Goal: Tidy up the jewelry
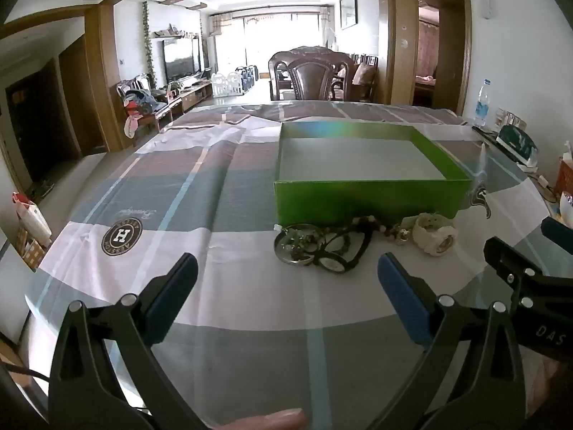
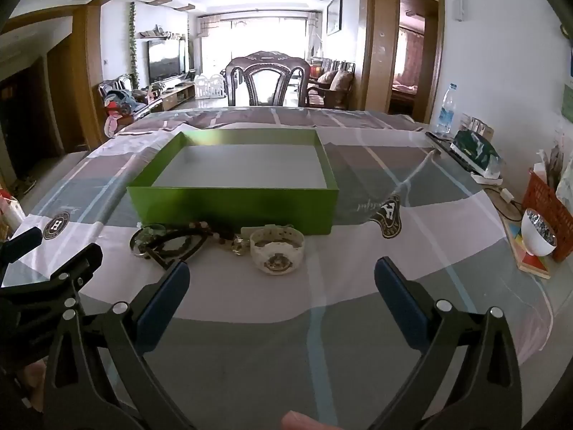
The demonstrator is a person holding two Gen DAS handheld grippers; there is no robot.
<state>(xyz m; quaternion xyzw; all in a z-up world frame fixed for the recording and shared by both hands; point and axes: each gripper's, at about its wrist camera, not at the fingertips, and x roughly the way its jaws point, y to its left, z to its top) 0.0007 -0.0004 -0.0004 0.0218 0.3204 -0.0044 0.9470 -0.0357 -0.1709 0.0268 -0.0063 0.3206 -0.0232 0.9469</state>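
Note:
An open green box [image 1: 369,197] [image 2: 232,204] stands on the table, its inside bare. In front of it lies a pile of jewelry: a round metal ring with green pieces [image 1: 295,243] [image 2: 147,236], black-framed glasses [image 1: 340,251] [image 2: 179,245], a bead bracelet [image 1: 369,223] [image 2: 215,231] and a cream watch [image 1: 435,238] [image 2: 277,251]. My left gripper [image 1: 286,268] is open and empty, just short of the pile. My right gripper [image 2: 283,268] is open and empty, just short of the watch. The right gripper shows at the right edge of the left wrist view [image 1: 515,261].
The table [image 2: 322,322] has a plaid cloth under glass. A wooden chair [image 2: 266,80] stands at the far side. At the right edge are a water bottle [image 2: 446,109], a tissue pack [image 2: 476,154], a white bowl [image 2: 537,233] and an orange basket [image 2: 548,208].

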